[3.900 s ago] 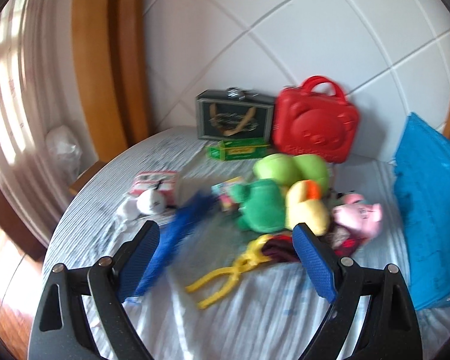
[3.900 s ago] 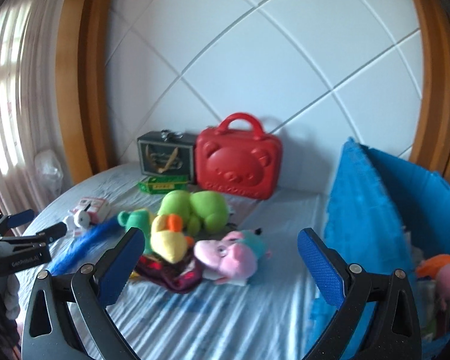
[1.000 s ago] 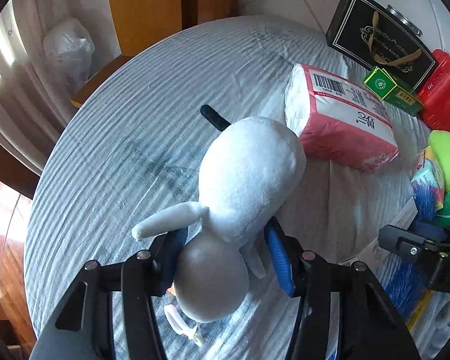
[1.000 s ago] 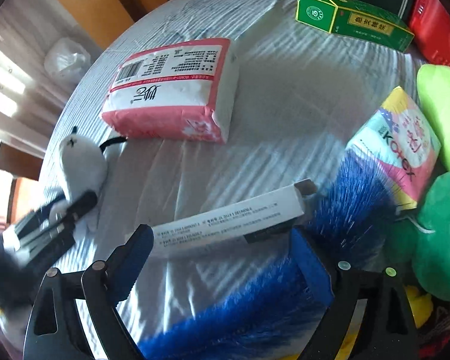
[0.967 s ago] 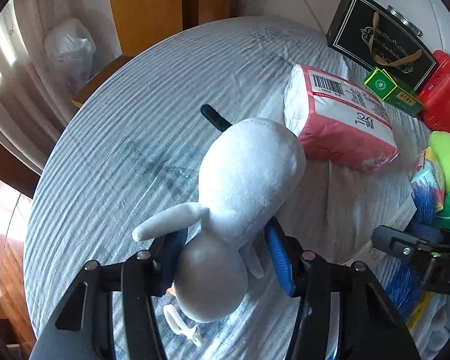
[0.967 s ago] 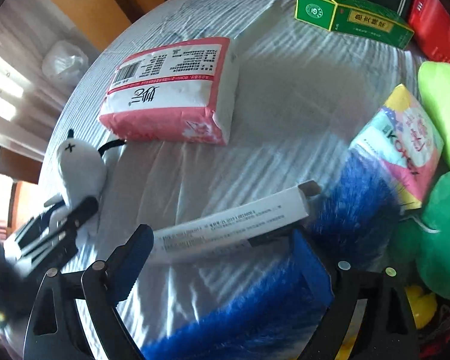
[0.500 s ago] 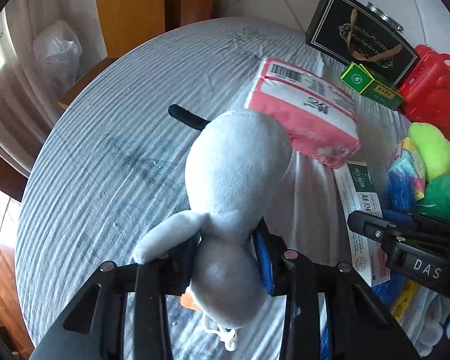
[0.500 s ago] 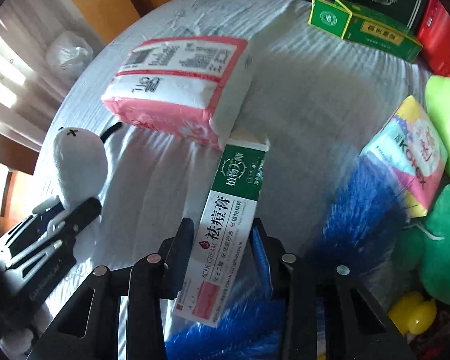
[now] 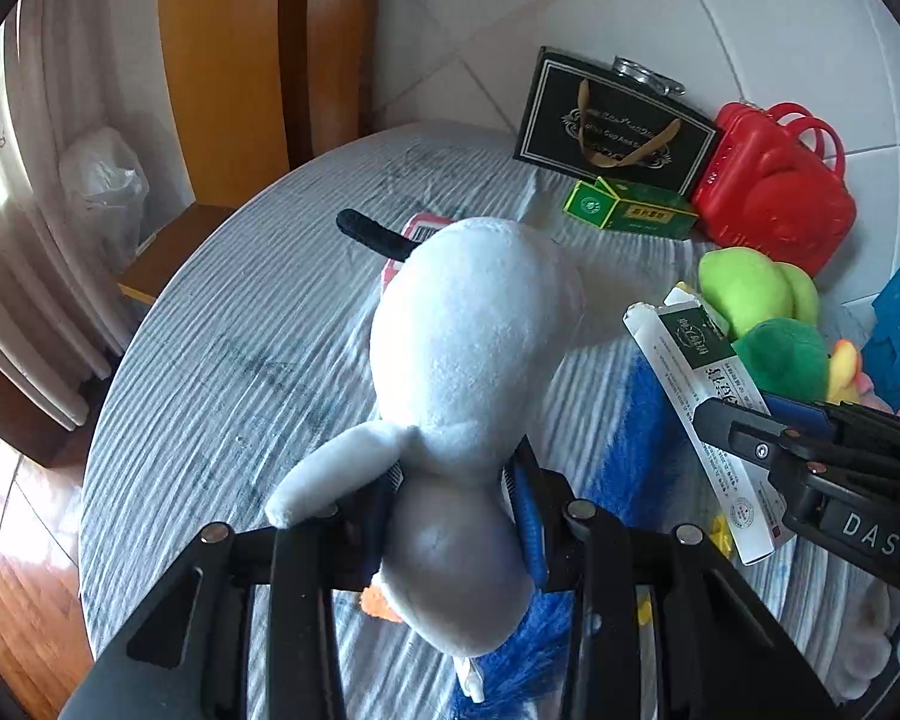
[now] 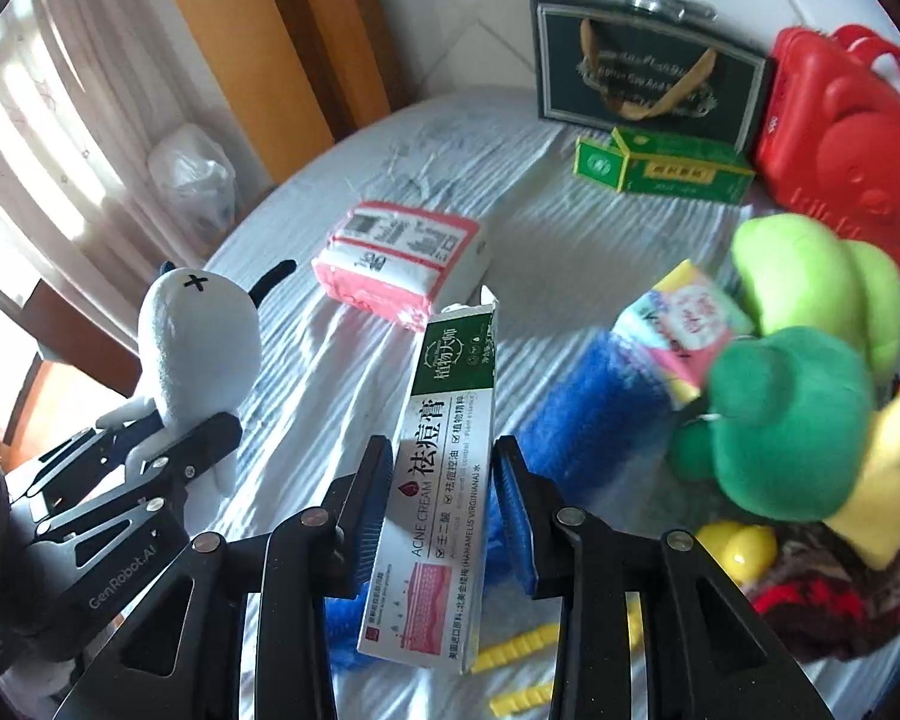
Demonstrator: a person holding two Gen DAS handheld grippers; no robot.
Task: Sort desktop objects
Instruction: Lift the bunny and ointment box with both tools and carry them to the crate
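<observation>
You had a white curtain [image 10: 60,138] at the left, a wooden frame [image 9: 234,72] beside it, and a white panelled wall [image 9: 780,30] behind.

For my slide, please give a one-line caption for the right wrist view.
Right claw holds an acne cream box above the table; at left, the left claw holds a white plush toy.

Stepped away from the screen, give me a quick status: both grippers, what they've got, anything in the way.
Left gripper shut on white plush. Right gripper shut on acne cream box. Both clear of the table; nothing blocking.
</observation>
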